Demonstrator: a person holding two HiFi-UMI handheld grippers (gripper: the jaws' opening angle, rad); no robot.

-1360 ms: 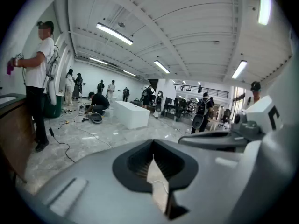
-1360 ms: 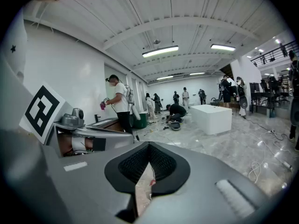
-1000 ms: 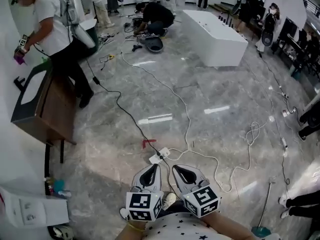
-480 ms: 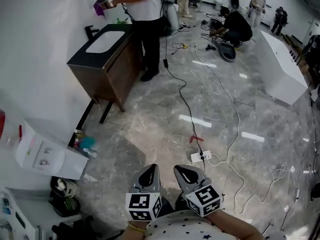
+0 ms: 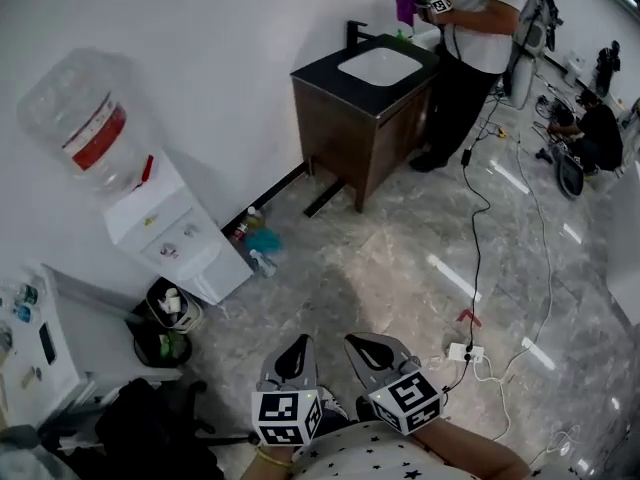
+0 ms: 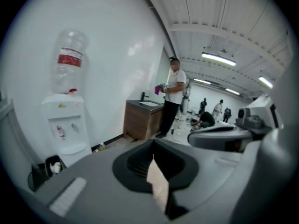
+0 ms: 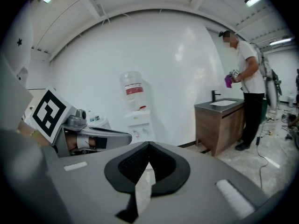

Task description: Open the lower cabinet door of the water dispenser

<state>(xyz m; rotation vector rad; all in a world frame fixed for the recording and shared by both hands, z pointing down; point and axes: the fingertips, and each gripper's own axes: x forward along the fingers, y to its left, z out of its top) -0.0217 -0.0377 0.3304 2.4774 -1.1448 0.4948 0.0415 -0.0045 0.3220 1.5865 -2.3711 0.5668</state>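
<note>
The white water dispenser (image 5: pixel 170 236) stands against the wall at the left, with a clear bottle (image 5: pixel 85 118) bearing a red label on top. Its lower front (image 5: pixel 222 274) faces the floor in front of me and looks closed. Both grippers are held side by side low near my body, well short of the dispenser. My left gripper (image 5: pixel 297 353) and right gripper (image 5: pixel 368 348) are shut with nothing in them. The dispenser (image 6: pixel 64 125) shows at the left in the left gripper view, beyond the shut left gripper (image 6: pixel 153 143). It also shows as the dispenser (image 7: pixel 137 121) straight past the shut right gripper (image 7: pixel 148 146).
A black bin (image 5: pixel 165 323) with rubbish sits beside the dispenser, and small bottles (image 5: pixel 255 240) lie at the wall. A dark wooden vanity with a sink (image 5: pixel 365 118) stands further right, with a person (image 5: pixel 480 28) at it. A power strip and cable (image 5: pixel 465 353) lie on the floor at right.
The view has swung round to the left: the dispenser, first out of view, now stands at the left ahead of me. Both grippers stayed shut and close together.
</note>
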